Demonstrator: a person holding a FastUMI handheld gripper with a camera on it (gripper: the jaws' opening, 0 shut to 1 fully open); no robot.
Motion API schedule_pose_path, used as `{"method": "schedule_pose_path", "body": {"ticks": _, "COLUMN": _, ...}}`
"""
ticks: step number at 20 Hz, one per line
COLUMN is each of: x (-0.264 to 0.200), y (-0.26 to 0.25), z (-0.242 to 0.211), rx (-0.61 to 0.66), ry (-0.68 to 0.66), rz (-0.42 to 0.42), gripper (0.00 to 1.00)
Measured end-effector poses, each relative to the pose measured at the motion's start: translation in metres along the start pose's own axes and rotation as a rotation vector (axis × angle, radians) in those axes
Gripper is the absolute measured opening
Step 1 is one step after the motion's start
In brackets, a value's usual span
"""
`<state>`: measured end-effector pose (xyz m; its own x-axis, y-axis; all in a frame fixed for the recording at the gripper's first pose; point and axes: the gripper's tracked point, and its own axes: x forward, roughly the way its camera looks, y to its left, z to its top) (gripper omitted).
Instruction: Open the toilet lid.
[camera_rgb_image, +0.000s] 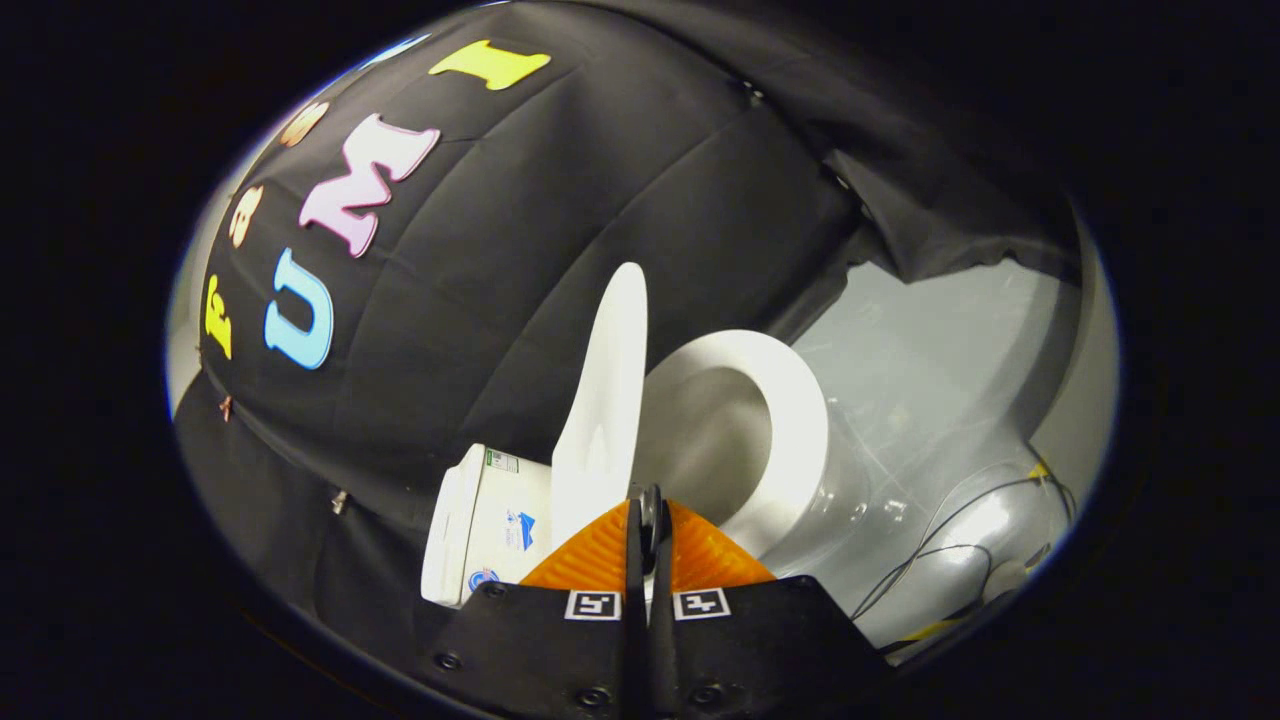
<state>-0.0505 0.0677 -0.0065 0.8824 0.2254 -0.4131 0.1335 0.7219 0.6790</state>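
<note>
At frame centre the lid (610, 400) stands raised beside the seat (790, 420); your gripper (648, 510), fingers pressed together holding nothing, sits at its lower edge, so nudge it gently back toward the tank (480, 520).

Cloth-walled test booth (560, 260) housing a toilet (790, 420).

1. The gripper (648, 500) has its fingers pressed together with no gap, just before the raised white plastic toilet lid (608, 390), which stands on edge ahead.
2. The white oval seat ring (795, 420) lies uncovered beside the lid, its bowl opening unobstructed.
3. Thin dark cables (950, 560) trail over the pale floor (930, 350) beyond the seat.
4. The white tank (480, 520) closes off the lid's other side.
</note>
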Motion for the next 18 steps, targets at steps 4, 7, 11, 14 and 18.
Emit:
{"method": "schedule_pose_path", "body": {"ticks": 4, "x": -0.013, "y": 0.053, "z": 0.006, "rx": -0.121, "ry": -0.039, "rz": -0.009, "gripper": 0.05}}
{"method": "schedule_pose_path", "body": {"ticks": 7, "x": -0.020, "y": 0.077, "z": 0.008, "rx": -0.219, "ry": -0.076, "rz": -0.057, "gripper": 0.05}}
{"method": "schedule_pose_path", "body": {"ticks": 11, "x": -0.024, "y": 0.105, "z": 0.006, "rx": -0.283, "ry": -0.103, "rz": -0.104, "gripper": 0.05}}
{"method": "schedule_pose_path", "body": {"ticks": 14, "x": -0.028, "y": 0.126, "z": 0.004, "rx": -0.324, "ry": -0.121, "rz": -0.126, "gripper": 0.05}}
{"method": "schedule_pose_path", "body": {"ticks": 18, "x": -0.031, "y": 0.154, "z": -0.002, "rx": -0.380, "ry": -0.151, "rz": -0.141, "gripper": 0.05}}
